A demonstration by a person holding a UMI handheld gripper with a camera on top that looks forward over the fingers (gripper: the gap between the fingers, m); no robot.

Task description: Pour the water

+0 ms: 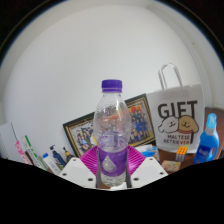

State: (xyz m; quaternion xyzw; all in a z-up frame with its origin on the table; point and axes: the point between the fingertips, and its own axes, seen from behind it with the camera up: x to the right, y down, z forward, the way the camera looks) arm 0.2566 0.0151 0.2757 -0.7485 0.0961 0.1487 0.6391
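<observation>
Water bottle (112, 133), purple-capped, upright, clamped between hand-held gripper (112, 166) pads, its base cut off from view.

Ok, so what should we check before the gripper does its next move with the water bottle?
1. Water bottle between the fingers: ok.
2. Gripper pressing both sides of the bottle: cannot tell.
3. Bottle upright: ok.
4. Purple cap off for pouring: not ok, it is on.
5. Cup to pour into: cannot tell, none in view.
6. White gift bag and blue bottle beyond, apart from the bottle: ok.
</observation>
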